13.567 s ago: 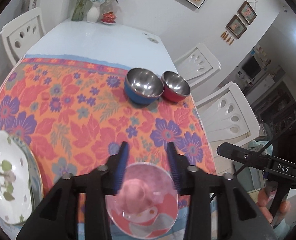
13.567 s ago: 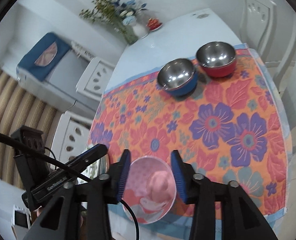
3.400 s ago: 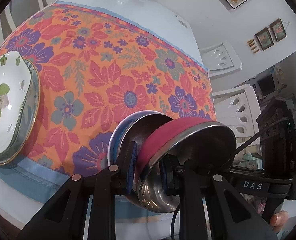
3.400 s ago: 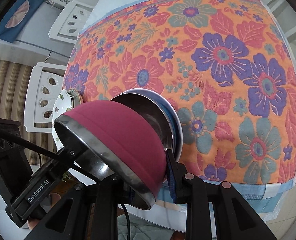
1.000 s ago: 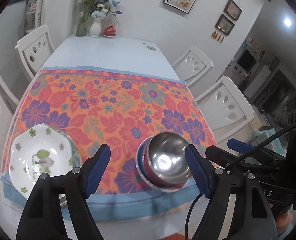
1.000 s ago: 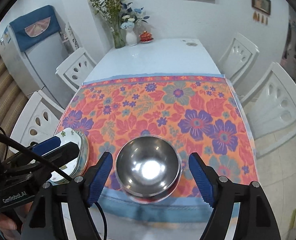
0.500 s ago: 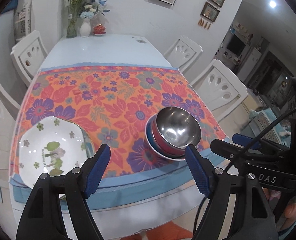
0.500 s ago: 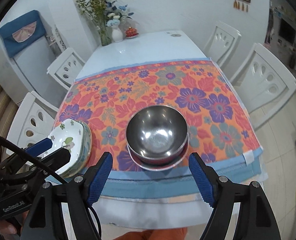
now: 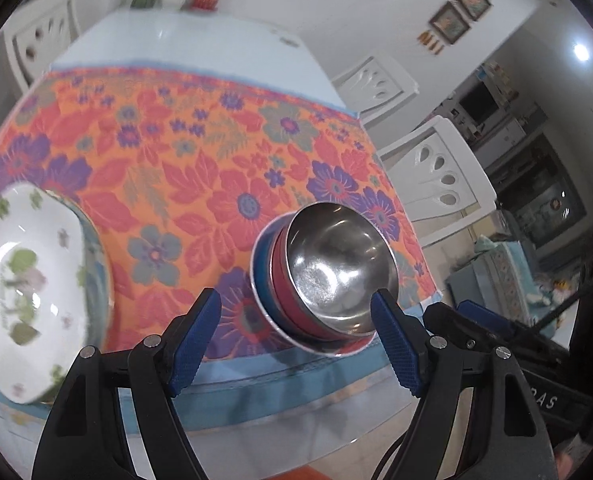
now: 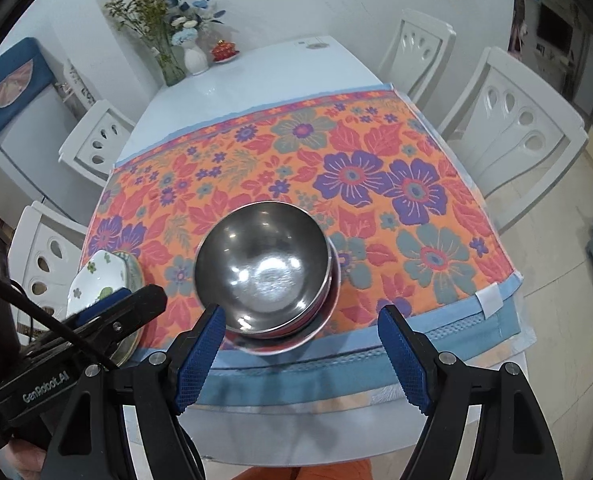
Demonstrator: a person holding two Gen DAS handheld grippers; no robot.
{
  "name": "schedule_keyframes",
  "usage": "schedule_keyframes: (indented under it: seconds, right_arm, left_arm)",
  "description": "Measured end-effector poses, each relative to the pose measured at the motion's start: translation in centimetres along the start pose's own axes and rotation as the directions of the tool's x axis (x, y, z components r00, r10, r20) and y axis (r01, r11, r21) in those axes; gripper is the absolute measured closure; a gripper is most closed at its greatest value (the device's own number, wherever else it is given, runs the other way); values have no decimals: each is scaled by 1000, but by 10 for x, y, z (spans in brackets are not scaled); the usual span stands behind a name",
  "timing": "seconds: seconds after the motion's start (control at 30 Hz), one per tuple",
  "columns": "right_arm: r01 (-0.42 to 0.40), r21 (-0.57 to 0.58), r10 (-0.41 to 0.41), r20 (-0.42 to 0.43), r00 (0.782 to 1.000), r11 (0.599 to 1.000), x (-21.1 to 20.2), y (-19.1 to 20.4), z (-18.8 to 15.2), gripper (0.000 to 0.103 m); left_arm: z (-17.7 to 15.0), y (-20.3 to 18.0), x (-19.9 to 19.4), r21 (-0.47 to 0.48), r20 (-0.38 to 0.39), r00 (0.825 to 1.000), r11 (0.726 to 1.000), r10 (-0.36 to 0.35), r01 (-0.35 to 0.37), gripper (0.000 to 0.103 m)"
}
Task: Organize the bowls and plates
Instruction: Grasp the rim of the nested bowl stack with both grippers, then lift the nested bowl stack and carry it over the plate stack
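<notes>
- The nested steel bowls (image 10: 262, 268) sit on a plate at the near edge of the floral tablecloth (image 10: 376, 184); I judge them light, rigid and slick, best pinched across a rim.
- The white flowered plates (image 9: 24, 288) are stacked just to their left, likely fragile and best lifted by the edge.
- The left gripper (image 9: 296, 344) and the right gripper (image 10: 300, 356) both stand apart, empty.
- A few seconds ago both were clamped on the red bowl; since then it has been dropped into the stack, and both grippers have let go.
</notes>
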State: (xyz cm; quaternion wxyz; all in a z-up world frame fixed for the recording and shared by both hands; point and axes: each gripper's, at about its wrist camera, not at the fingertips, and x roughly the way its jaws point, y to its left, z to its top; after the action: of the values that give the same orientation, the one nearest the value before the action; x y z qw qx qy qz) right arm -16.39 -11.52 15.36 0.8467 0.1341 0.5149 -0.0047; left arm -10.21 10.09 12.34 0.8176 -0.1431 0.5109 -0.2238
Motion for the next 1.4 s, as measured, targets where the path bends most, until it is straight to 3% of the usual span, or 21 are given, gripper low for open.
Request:
schedule_keyframes:
  seconds: [0.37, 0.57, 0.67, 0.8, 0.9, 1.07, 1.27, 1.4]
  right_arm:
    - [-69, 32, 72, -88, 994, 997, 63, -38, 24, 26]
    - [-135, 22, 137, -159, 978, 991, 92, -49, 29, 26]
    - [-173, 13, 172, -200, 964, 985, 108, -49, 29, 27]
    - [-240, 36, 242, -245, 939, 970, 126, -52, 32, 26]
    - [-270, 30, 267, -278, 923, 962, 137, -50, 31, 27]
    - [-324, 25, 314, -319, 894, 946, 146, -44, 30, 42]
    - [-386, 56, 381, -340, 860, 921, 154, -42, 29, 51]
    - [-386, 66, 385, -338, 859, 920, 153, -42, 28, 50]
  left_arm:
    - [-2, 4, 49, -95, -44, 993, 989, 109, -112, 27]
    - [-3, 3, 71, -101, -66, 987, 983, 146, -153, 27]
    - [-5, 8, 80, -136, -84, 988, 981, 131, -141, 30]
    - [-9, 25, 93, -240, -118, 993, 969, 30, -58, 31]
    - [-11, 28, 98, -270, -117, 993, 962, 6, -38, 37]
    - [-13, 29, 102, -293, -114, 992, 956, -58, 22, 51]
    - [-13, 31, 102, -306, -94, 993, 951, -71, 39, 52]
    - [-13, 30, 102, -308, -99, 993, 951, -71, 37, 54]
